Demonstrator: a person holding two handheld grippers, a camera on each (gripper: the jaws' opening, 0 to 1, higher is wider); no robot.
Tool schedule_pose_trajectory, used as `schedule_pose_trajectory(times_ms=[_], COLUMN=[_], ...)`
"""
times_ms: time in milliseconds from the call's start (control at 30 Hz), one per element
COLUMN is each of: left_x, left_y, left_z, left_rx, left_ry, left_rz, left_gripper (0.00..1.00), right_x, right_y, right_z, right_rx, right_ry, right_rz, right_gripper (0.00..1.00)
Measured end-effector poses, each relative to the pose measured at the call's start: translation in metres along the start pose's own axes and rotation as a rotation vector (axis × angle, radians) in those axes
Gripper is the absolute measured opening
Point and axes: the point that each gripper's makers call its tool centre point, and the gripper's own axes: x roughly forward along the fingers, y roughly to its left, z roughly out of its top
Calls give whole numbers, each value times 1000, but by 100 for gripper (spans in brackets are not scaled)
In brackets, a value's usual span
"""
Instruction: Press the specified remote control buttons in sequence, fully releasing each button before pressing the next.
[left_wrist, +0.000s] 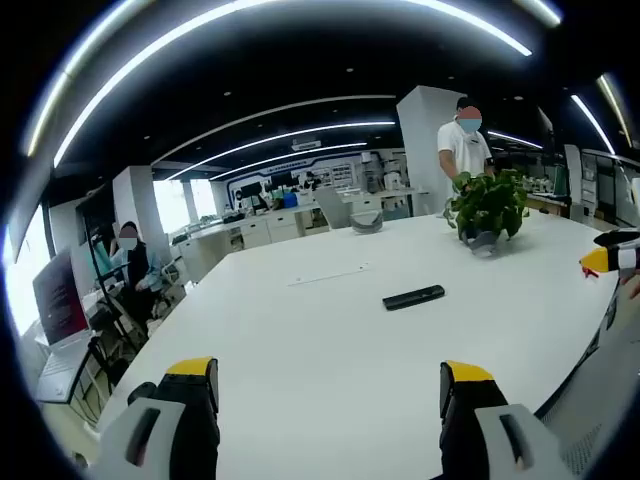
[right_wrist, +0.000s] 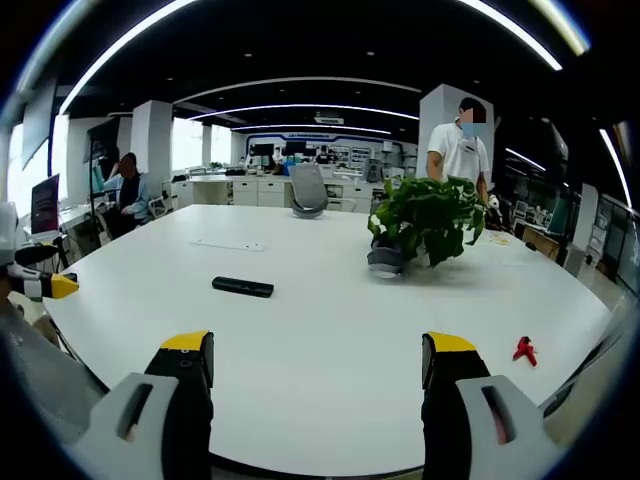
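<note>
Since no button is touched yet, both grippers hang back at the table (left_wrist: 330, 340) edge, jaws spread, gripping nothing. Left gripper (left_wrist: 330, 390): remote (left_wrist: 414, 297) lies flat ahead, nearer its right jaw, well apart. Right gripper (right_wrist: 317, 365): remote (right_wrist: 242, 287) ahead, off its left jaw (plant (right_wrist: 425, 220) beyond, likely irrelevant).

black remote control (left_wrist: 414, 297) flat on table (left_wrist: 330, 350)

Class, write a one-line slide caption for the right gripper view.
Open right tongs hover above a white table holding a black remote, potted plant and small red object.
</note>
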Motion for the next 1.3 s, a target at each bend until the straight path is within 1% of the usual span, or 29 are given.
schedule_pose_trajectory(times_ms=[67, 167, 300, 433, 767, 933, 1033, 1300], left_x=[0, 0, 0, 0, 0, 0, 0, 0], left_y=[0, -2, -2, -1, -1, -3, -3, -3], left_z=[0, 0, -1, -1, -1, -4, -3, -4], left_rx=[2, 11, 13, 12, 14, 13, 16, 17], left_ry=[1, 3, 8, 7, 6, 24, 18, 26], left_rz=[-1, -4, -4, -3, -6, -12, -13, -16], left_gripper=[96, 96, 96, 96, 95, 94, 94, 93], right_x=[0, 1, 0, 0, -1, 0, -1, 0], right_y=[0, 1, 1, 2, 0, 1, 0, 0], right_z=[0, -3, 0, -4, -3, -5, -4, -5], right_rx=[7, 3, 2, 8, 18, 17, 16, 20], right_ry=[-1, 15, -1, 22, 17, 27, 24, 29], right_rz=[1, 5, 6, 9, 3, 6, 4, 6], right_gripper=[89, 88, 88, 87, 88, 88, 88, 87])
